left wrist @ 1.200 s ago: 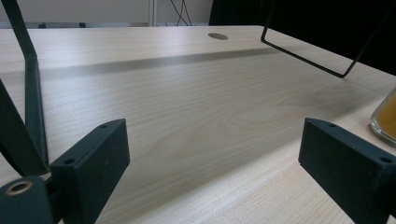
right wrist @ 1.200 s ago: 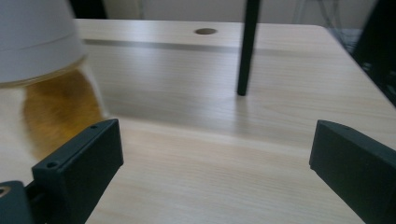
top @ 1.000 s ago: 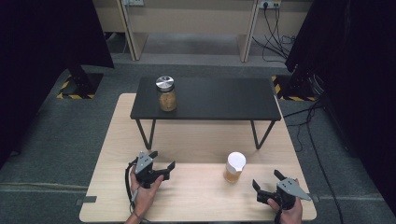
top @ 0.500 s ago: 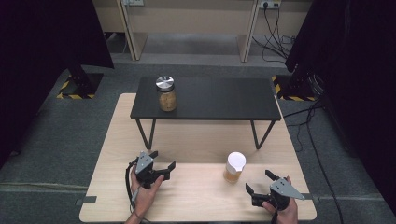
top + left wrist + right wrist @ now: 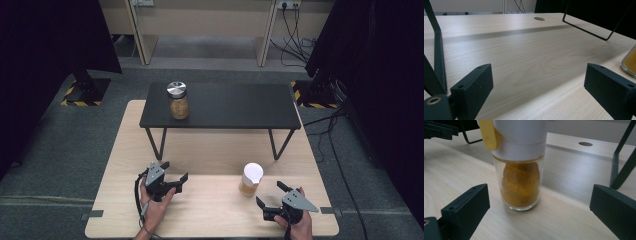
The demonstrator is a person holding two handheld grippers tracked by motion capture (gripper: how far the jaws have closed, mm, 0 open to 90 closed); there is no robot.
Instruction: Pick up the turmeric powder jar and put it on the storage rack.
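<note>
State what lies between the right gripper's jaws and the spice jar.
Nothing: bare wooden tabletop separates the open right gripper from the spice jar, seen in the right gripper view.

Over the last second the right claw (image 5: 269,195) travelled left across the desk (image 5: 210,215), away from its right edge, and drew near the white-capped jar (image 5: 250,179) of orange powder. Its jaws turned toward the jar and stood spread apart, one to each side of the glass in the right gripper view, touching neither side.
</note>
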